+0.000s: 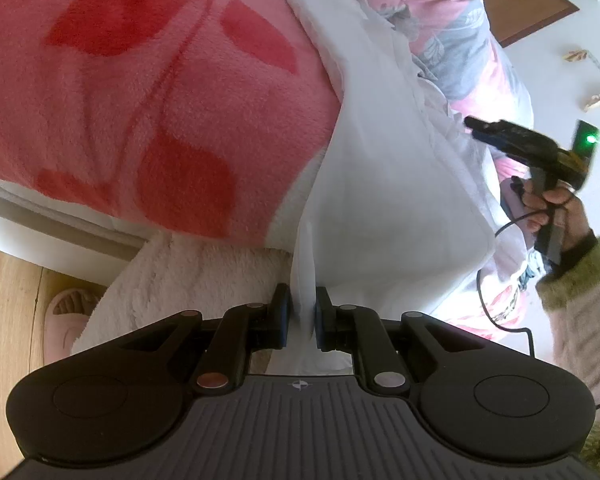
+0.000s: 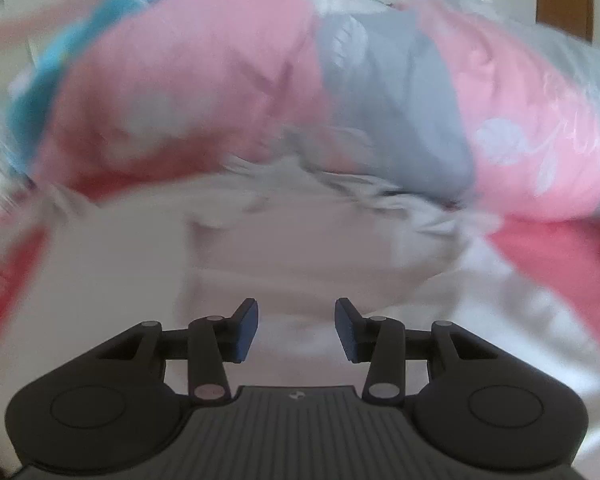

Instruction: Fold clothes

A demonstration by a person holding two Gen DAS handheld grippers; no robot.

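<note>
A thin white garment [image 1: 384, 168] lies stretched across the bed, running from the far top down to my left gripper [image 1: 302, 312], which is shut on a bunched edge of it. In the left wrist view my right gripper [image 1: 476, 126] shows at the far right, held by a hand [image 1: 556, 208] in a fluffy sleeve, beside the garment's right edge. The right wrist view is blurred: my right gripper [image 2: 296, 330] stands open over the white garment [image 2: 300, 248], with nothing between its fingers.
A pink fleece blanket with red leaves [image 1: 148, 92] covers the bed at left. A pink and grey floral quilt [image 2: 380, 92] is heaped behind the garment. A fluffy cream cloth [image 1: 188, 276] hangs over the bed's edge. A slipper [image 1: 66, 320] sits on the wooden floor.
</note>
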